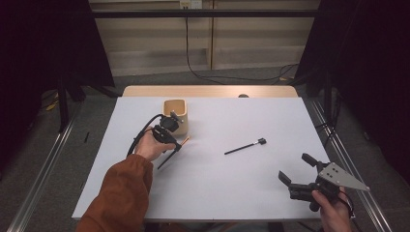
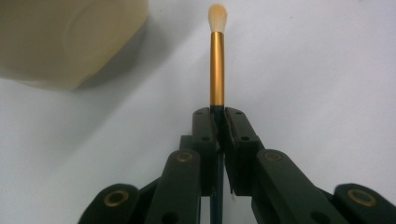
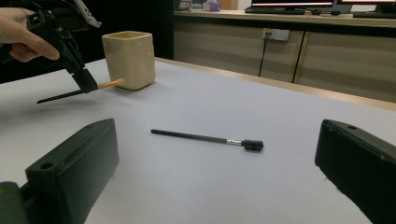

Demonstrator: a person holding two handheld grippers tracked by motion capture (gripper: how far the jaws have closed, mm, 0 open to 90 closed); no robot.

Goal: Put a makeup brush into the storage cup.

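Note:
My left gripper (image 1: 175, 145) is shut on a makeup brush (image 1: 184, 141) with a gold ferrule and a pale tip, held just above the table beside a cream cup (image 1: 175, 115). In the left gripper view the jaws of that gripper (image 2: 218, 114) pinch the dark handle, and the brush (image 2: 216, 70) points forward past the cup (image 2: 65, 37). A thin black brush (image 1: 245, 146) lies flat mid-table. My right gripper (image 1: 296, 169) stands open near the front right corner, its jaws (image 3: 217, 158) wide apart and facing the black brush (image 3: 208, 138), the cup (image 3: 129, 58) and the left gripper (image 3: 88, 86).
The white table top (image 1: 217, 193) ends in a wooden strip (image 1: 208, 91) at the far side, where a small dark object (image 1: 243, 95) sits. Metal rails run along both sides of the table. A cable (image 1: 198, 72) trails on the floor behind.

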